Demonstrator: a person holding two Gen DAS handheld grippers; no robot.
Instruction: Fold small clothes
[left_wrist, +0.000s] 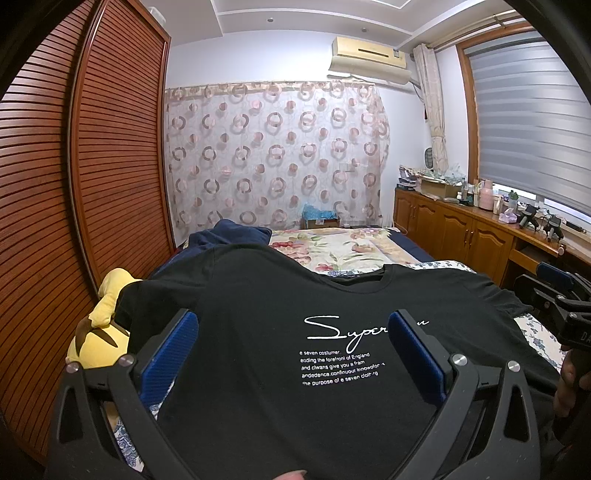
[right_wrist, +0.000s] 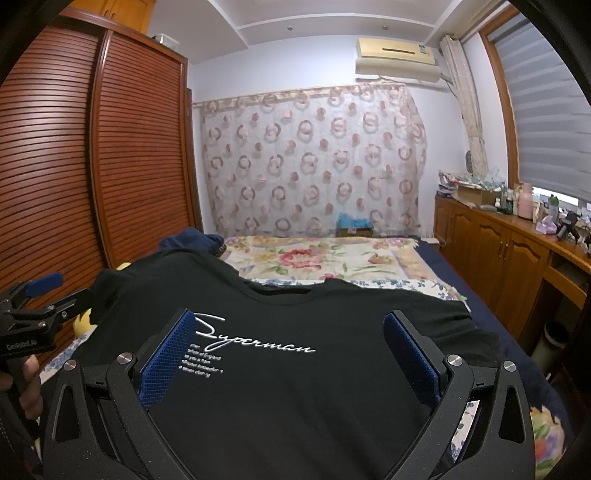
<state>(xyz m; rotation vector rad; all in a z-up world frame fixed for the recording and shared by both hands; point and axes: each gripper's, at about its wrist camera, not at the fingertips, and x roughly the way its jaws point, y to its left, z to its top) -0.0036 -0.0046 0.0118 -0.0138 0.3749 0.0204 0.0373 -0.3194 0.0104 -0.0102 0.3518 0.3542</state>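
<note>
Hovering over bed (right_wrist: 332, 258) | black T-shirt (left_wrist: 280, 317) lay flat, print up, collar far, long axis running away from me | left gripper (left_wrist: 293, 345) and right gripper (right_wrist: 288, 345) both spread, empty | I judged 2 grippers equally near hem.

Dim, cool indoor light, daylight glowing under the window blind (left_wrist: 532, 122), strong fisheye bending, black vignetted corners, mostly sharp

Left gripper (left_wrist: 293, 347) and right gripper (right_wrist: 288, 347): jaws spread wide, held side by side, each gripped by a hand (right_wrist: 26, 376).
</note>
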